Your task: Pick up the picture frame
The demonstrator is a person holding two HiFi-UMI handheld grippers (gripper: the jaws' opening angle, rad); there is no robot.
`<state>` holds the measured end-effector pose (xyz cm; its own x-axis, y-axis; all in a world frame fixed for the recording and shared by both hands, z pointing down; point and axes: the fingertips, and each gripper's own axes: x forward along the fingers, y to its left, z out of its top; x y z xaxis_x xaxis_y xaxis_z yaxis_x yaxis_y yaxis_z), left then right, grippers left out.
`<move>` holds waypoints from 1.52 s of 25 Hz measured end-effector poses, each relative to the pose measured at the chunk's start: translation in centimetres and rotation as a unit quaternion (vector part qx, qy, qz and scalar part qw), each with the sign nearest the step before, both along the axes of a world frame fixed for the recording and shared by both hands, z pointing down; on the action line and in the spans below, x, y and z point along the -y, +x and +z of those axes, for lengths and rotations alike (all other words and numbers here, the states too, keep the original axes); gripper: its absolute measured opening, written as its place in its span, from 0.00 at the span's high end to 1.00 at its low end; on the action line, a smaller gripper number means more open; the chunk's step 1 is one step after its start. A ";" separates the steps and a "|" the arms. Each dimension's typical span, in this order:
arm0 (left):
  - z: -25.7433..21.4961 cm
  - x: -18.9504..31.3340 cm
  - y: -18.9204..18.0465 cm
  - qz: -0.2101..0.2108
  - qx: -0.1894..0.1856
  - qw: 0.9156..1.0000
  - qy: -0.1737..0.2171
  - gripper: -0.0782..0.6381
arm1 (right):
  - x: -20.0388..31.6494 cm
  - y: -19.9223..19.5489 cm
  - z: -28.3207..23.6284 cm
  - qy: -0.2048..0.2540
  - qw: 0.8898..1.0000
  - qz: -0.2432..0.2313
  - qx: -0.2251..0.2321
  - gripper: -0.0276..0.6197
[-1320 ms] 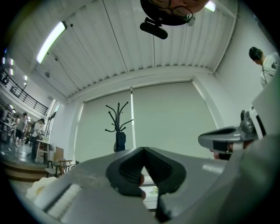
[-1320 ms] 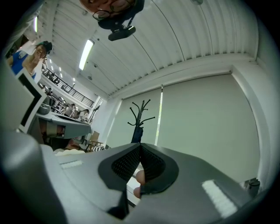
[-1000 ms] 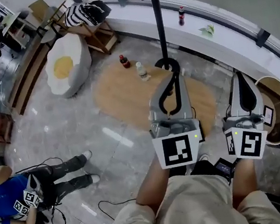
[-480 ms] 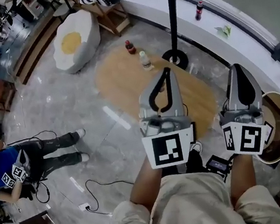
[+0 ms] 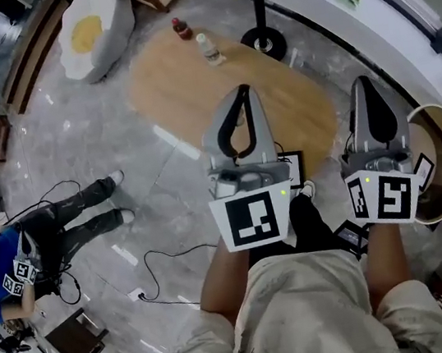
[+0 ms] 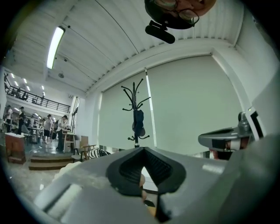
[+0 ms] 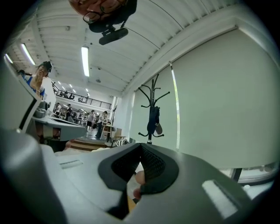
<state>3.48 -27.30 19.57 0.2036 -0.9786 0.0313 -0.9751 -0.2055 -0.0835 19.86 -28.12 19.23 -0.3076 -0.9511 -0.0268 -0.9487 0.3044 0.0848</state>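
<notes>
In the head view both grippers are held level in front of the person's knees. My left gripper point(image 5: 241, 92) is shut and empty over the oval wooden mat point(image 5: 174, 87). My right gripper point(image 5: 362, 83) is shut and empty too. A small black picture frame point(image 5: 294, 168) stands on the floor just right of the left gripper's body, partly hidden by it. A second small frame point(image 5: 425, 171) leans inside the round wooden table point(image 5: 440, 128) at the right. In the left gripper view the jaws point(image 6: 144, 151) meet; in the right gripper view the jaws point(image 7: 141, 146) meet as well.
A black coat stand point(image 5: 258, 8) rises beyond the mat, with two bottles point(image 5: 206, 47) beside it. An egg-shaped cushion point(image 5: 90, 30) lies at far left. A seated person point(image 5: 18, 262) and a floor cable point(image 5: 160, 264) are at left. A curved white ledge point(image 5: 378, 13) runs along the right.
Both grippers have sunk lower and sit closer to the knees. The view has tilted down, and the small frame beside the left gripper has come into sight.
</notes>
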 end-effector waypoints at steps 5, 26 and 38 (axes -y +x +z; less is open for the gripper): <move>4.2 0.6 -0.2 0.000 0.001 0.999 -0.038 0.88 | 0.9 -0.2 4.2 -0.043 0.999 -0.003 0.011 0.95; 25.4 -1.8 -1.5 -0.005 -0.010 0.978 -0.210 0.88 | -1.6 -1.6 27.3 -0.242 0.970 0.001 0.011 0.95; 39.2 -6.3 -2.7 -0.005 -0.002 0.944 -0.330 0.88 | -5.9 -2.5 40.8 -0.365 0.931 -0.011 -0.001 0.95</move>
